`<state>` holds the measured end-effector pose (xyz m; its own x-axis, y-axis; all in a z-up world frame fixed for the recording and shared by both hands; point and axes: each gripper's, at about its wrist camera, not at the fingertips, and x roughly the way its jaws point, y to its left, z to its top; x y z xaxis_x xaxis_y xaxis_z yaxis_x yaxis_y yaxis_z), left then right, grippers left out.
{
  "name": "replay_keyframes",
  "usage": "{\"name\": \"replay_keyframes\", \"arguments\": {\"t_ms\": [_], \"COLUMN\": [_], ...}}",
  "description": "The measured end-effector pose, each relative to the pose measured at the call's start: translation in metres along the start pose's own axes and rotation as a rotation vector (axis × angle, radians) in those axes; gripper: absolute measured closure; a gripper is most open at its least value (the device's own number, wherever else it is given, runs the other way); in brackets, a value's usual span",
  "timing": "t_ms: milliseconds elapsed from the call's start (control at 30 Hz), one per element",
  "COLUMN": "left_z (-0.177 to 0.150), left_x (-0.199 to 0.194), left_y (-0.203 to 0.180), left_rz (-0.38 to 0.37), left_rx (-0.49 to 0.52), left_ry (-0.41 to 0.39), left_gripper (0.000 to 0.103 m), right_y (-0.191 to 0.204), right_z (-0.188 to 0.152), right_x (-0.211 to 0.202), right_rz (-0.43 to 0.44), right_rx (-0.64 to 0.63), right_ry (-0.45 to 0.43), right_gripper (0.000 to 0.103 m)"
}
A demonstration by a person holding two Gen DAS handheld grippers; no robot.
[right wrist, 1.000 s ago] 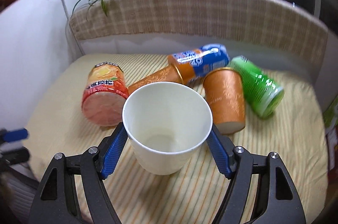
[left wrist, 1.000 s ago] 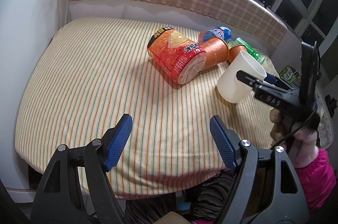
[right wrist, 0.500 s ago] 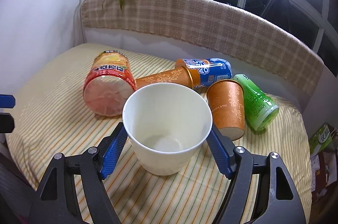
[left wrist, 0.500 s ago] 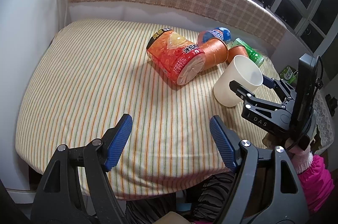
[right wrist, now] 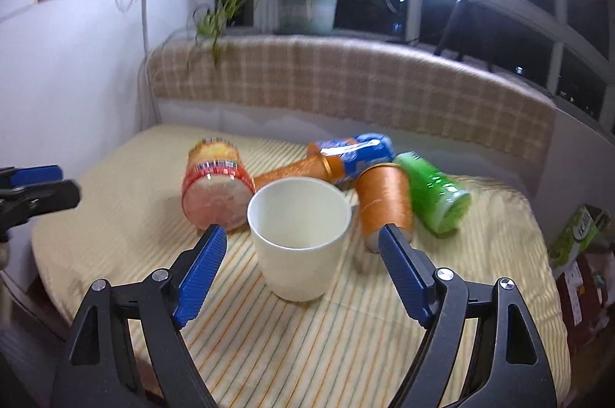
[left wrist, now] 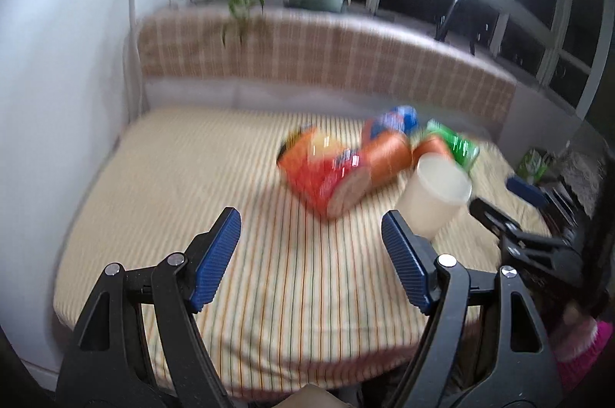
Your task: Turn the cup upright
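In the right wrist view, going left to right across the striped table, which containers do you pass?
Red-orange snack tub → white cup, upright and mouth up → orange paper cup → green can. The lying orange cup and blue can behind overlap these, so they are left out.

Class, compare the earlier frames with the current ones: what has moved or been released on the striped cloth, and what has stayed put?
The right gripper has let go of the white cup and drawn back, jaws open with a gap on both sides. The cup now stands upright on the striped cloth. The left gripper is still open and empty, though its view has tilted up. The red jar, orange cups and cans lie as before.
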<state>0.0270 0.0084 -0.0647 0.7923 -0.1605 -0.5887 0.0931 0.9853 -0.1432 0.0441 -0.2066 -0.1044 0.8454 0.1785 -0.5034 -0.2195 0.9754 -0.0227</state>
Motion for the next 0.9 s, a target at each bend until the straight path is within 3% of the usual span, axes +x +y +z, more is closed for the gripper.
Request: {"name": "replay_keyframes", "arguments": {"t_ms": [267, 467, 567, 900], "left_z": [0.012, 0.013, 0.010, -0.007], "left_x": [-0.031, -0.047, -0.051, -0.048], "left_y": [-0.012, -0.017, -0.022, -0.043], "left_rz": [0.064, 0.100, 0.114, 0.115], "left_rx": [0.019, 0.030, 0.061, 0.133], "left_ry": [-0.256, -0.385, -0.416, -0.378], "left_gripper": [0.024, 0.009, 0.001, 0.000], "right_y": [-0.011, -0.020, -0.022, -0.032], "right_z": [-0.001, -0.005, -0.008, -0.023], "right_x": [-0.057, -0.078, -0.084, -0.088], "right_rz": [-0.096, -0.169, -0.200, -0.242], "right_rx": [0.087, 0.135, 0.139, 0.192], "right_ry": [-0.143, -0.213, -0.231, -0.245], "right_gripper": [0.022, 0.022, 0.022, 0.016]}}
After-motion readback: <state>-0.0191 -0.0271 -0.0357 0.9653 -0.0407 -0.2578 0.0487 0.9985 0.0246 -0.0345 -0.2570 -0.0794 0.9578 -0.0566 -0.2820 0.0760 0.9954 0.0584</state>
